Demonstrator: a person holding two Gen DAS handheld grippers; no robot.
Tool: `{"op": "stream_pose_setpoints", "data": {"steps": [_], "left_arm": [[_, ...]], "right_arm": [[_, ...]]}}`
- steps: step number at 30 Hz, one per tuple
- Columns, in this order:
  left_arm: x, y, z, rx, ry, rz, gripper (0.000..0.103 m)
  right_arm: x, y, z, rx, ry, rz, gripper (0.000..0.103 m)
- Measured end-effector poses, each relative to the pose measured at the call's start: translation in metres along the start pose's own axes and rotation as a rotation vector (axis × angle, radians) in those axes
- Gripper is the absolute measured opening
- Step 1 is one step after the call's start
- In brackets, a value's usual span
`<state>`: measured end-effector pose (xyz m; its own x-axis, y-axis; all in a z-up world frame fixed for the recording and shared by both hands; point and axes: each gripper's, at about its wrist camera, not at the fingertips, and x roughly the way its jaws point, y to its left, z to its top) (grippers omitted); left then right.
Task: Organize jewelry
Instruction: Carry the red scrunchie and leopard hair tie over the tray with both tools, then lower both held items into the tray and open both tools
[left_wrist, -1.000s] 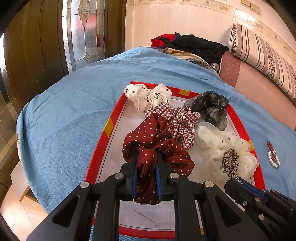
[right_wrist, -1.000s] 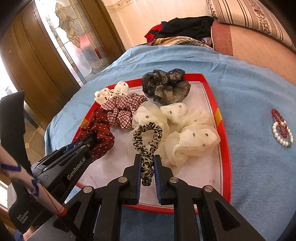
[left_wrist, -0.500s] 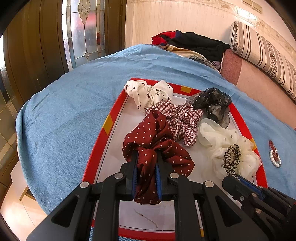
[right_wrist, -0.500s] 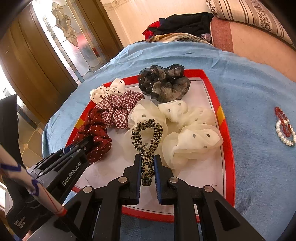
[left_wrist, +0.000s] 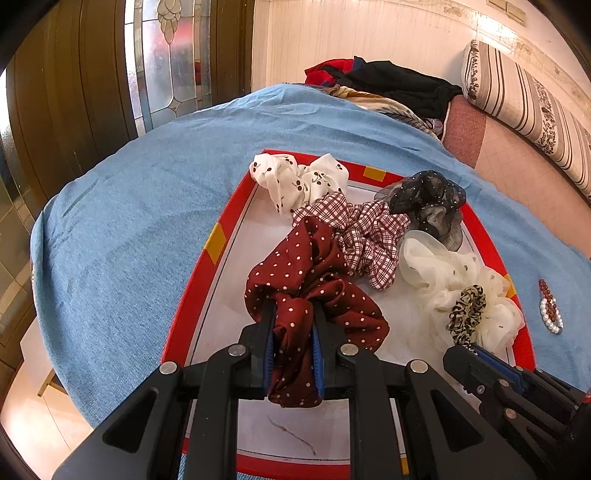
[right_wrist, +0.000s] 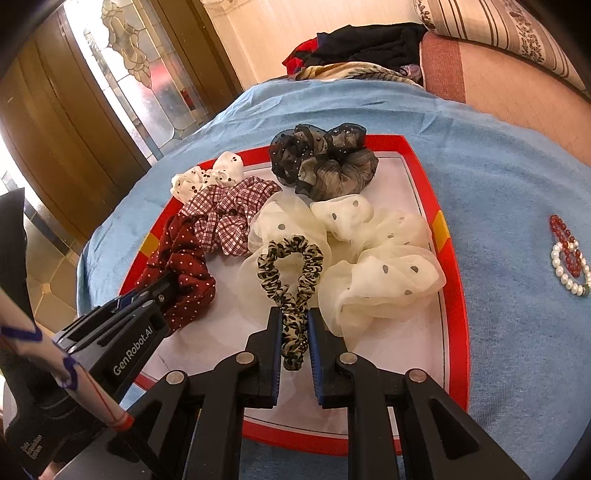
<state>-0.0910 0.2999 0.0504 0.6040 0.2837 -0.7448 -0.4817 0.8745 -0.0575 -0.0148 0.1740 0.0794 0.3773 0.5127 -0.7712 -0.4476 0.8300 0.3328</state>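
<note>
Currently I've got the left gripper (left_wrist: 293, 343) jaws clamped on the dark red dotted scrunchie (left_wrist: 314, 273), right gripper (right_wrist: 293, 343) jaws clamped on the leopard scrunchie (right_wrist: 290, 266). Both scrunchies sit over the red-rimmed tray (right_wrist: 456, 295) on the blue-covered bed (left_wrist: 129, 229). Two bead bracelets (right_wrist: 569, 254) lie off-tray, to its right.

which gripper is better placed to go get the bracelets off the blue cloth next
Right. The bracelets lie off the tray on the right hand-held gripper's side, though it is clamped on the leopard scrunchie. The left hand-held gripper sits farther off, clamped on the red dotted scrunchie.
</note>
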Motion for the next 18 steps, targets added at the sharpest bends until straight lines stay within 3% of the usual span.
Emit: {"op": "stream_pose_setpoints", "data": {"steps": [11,18], "left_arm": [[0.0,0.0,0.0,-0.001,0.0,0.003,0.02],[-0.001,-0.001,0.0,-0.001,-0.002,0.005,0.021]], "right_arm": [[-0.003,0.009,-0.001,-0.06,-0.007,-0.066,0.016],[-0.01,0.022,-0.003,-0.136,-0.03,-0.141,0.023]]}}
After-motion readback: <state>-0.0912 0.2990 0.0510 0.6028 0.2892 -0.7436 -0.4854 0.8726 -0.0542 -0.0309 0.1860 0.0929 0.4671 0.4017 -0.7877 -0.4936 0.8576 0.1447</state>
